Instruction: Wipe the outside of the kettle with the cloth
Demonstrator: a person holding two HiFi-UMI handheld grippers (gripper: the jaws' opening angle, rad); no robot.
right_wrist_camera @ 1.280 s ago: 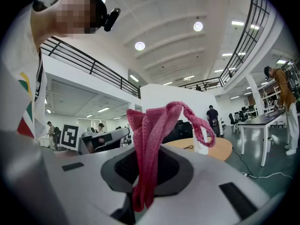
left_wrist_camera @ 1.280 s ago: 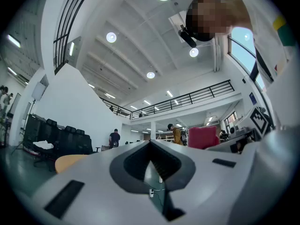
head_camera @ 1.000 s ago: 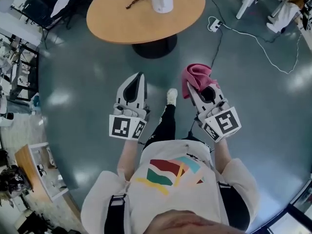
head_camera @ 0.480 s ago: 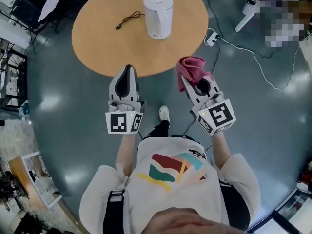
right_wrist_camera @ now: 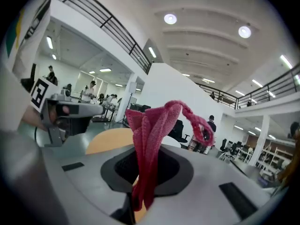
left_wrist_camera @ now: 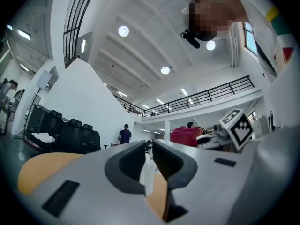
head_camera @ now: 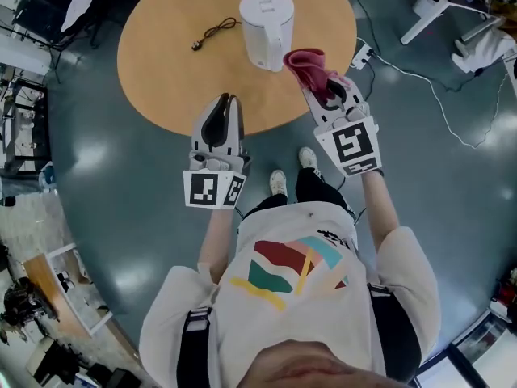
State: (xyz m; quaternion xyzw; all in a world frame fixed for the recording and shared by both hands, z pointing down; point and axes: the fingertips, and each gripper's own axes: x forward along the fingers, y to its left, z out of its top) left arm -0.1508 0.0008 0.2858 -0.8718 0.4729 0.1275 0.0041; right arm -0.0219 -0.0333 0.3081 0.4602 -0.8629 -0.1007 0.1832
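Observation:
A white kettle [head_camera: 266, 27] stands upright on the round wooden table [head_camera: 170, 71], toward its far side. My right gripper [head_camera: 313, 86] is shut on a pink cloth [head_camera: 305, 61], which hangs bunched just right of the kettle and close to its side; I cannot tell whether they touch. In the right gripper view the cloth [right_wrist_camera: 152, 135] stands up from between the jaws. My left gripper [head_camera: 229, 99] hovers over the table's near edge, short of the kettle. Its jaws have just been opening and show a narrow gap with nothing in it. The kettle [left_wrist_camera: 147, 172] shows through that gap.
A dark cable [head_camera: 214, 31] lies on the table left of the kettle. A white power strip [head_camera: 361, 55] and its cord lie on the floor to the right. The person's shoes [head_camera: 279, 183] stand close to the table. Shelves and clutter line the left side.
Both grippers have moved forward from over the floor to the table. The cloth has come up beside the kettle. The left jaws now show a slight gap.

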